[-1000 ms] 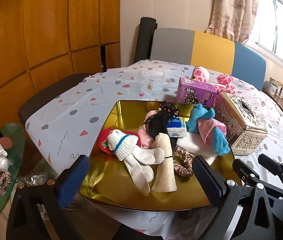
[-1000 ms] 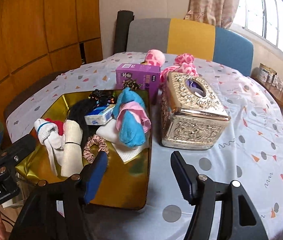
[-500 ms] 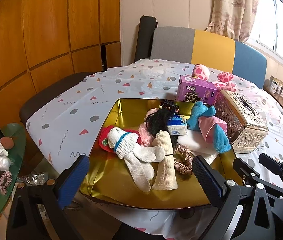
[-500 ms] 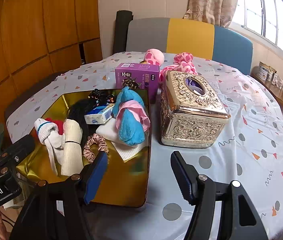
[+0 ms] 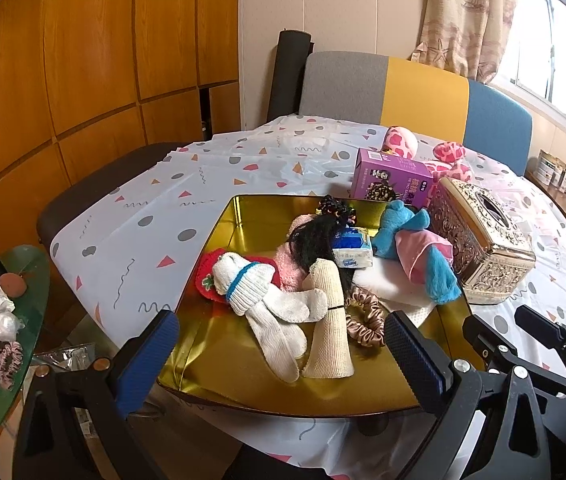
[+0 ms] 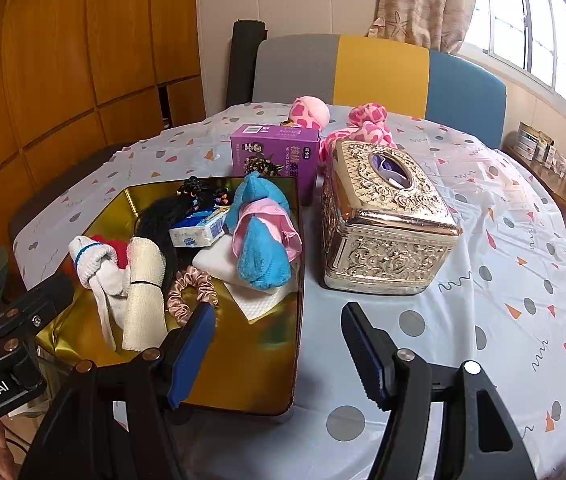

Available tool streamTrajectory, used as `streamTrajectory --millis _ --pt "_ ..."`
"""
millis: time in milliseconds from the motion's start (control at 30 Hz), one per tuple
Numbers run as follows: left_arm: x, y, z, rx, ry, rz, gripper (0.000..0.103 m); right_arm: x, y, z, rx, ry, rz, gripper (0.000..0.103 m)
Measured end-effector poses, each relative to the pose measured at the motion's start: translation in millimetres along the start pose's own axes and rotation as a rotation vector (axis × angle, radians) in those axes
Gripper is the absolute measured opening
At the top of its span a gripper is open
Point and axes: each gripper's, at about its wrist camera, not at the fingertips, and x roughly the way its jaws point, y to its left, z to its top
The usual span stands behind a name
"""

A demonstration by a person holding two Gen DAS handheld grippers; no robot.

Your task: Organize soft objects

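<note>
Ahead: white sock (image 5: 271, 304), long axis toward my left hand-held gripper (image 5: 279, 354), the nearer; both hand-held grippers open, empty.

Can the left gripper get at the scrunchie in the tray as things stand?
Probably yes. The left gripper is open and the scrunchie lies exposed near the tray's front, with nothing on top; the beige roll touches its left side and may get nudged.
</note>
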Motion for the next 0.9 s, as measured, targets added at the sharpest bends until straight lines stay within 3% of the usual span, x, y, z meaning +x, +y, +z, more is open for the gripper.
streamTrajectory --millis 900 --pt "2.2 0.8 -1.0 -0.004 0.011 -0.006 0.103 1.6 2.7 -0.2 -0.009 0.003 0.001 0.066"
